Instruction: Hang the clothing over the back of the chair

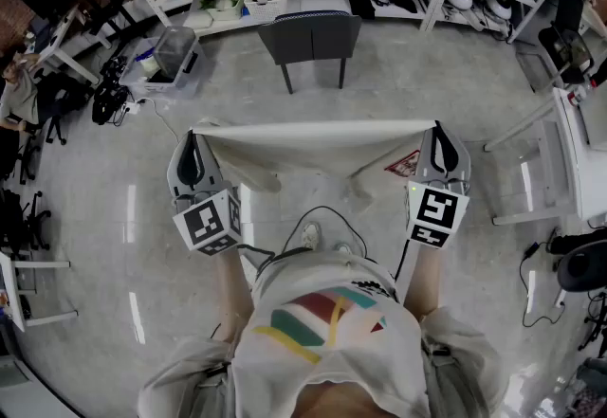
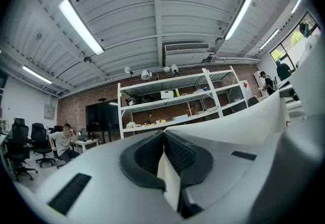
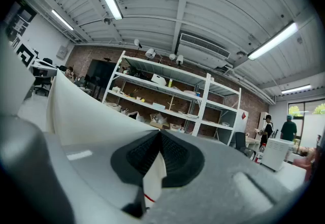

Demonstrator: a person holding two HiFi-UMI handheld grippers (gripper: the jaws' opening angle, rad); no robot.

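Left gripper [image 1: 193,157] and right gripper [image 1: 442,153]: jaws each pinch a top corner of the white clothing [image 1: 313,146], stretched taut before the chair [image 1: 310,37].

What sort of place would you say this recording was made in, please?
Most likely a lab or workshop-style office: tall, well-stocked white shelving, a bare brick wall, and office chairs near a desk where a person sits.

Cream garment [image 1: 313,149] stretched taut widthwise, hanging mid-air; dark grey chair [image 1: 310,35] upright on the floor beyond it, apart.
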